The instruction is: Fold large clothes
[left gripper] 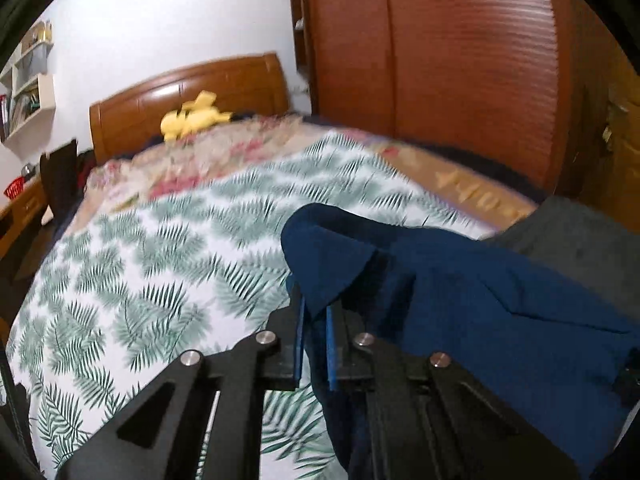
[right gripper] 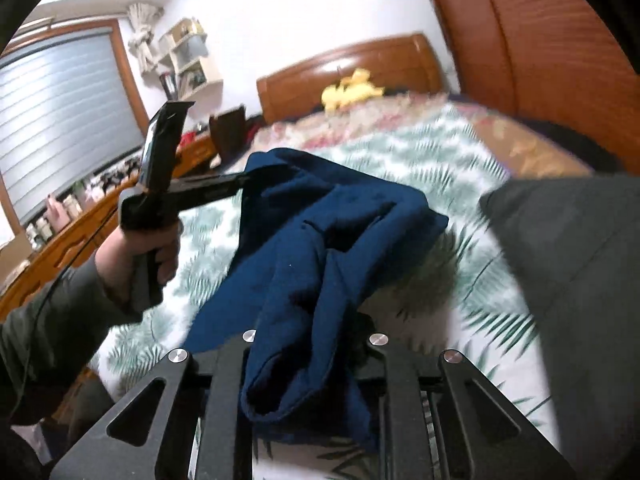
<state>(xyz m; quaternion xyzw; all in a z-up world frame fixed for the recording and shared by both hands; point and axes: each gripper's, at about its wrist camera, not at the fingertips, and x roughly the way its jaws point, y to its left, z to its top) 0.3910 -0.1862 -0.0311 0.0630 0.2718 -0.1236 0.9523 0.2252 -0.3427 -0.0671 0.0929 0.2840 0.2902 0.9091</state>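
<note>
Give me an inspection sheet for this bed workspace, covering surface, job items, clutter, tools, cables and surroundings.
Surface: bed cover, white with green fern print; a floral quilt lies toward the headboard.
Job's things: navy garment, bunched and lifted off the cover, held at two places.
Clutter: dark grey fabric on the bed's right side; yellow plush toy by the wooden headboard.
Grippers: left tool shut on a navy garment edge; right tool draped by the garment, closure hidden.
Cables: thin dark cable running along the left sleeve.
Surroundings: wooden wardrobe, wall shelves, window blind, cluttered dresser.
</note>
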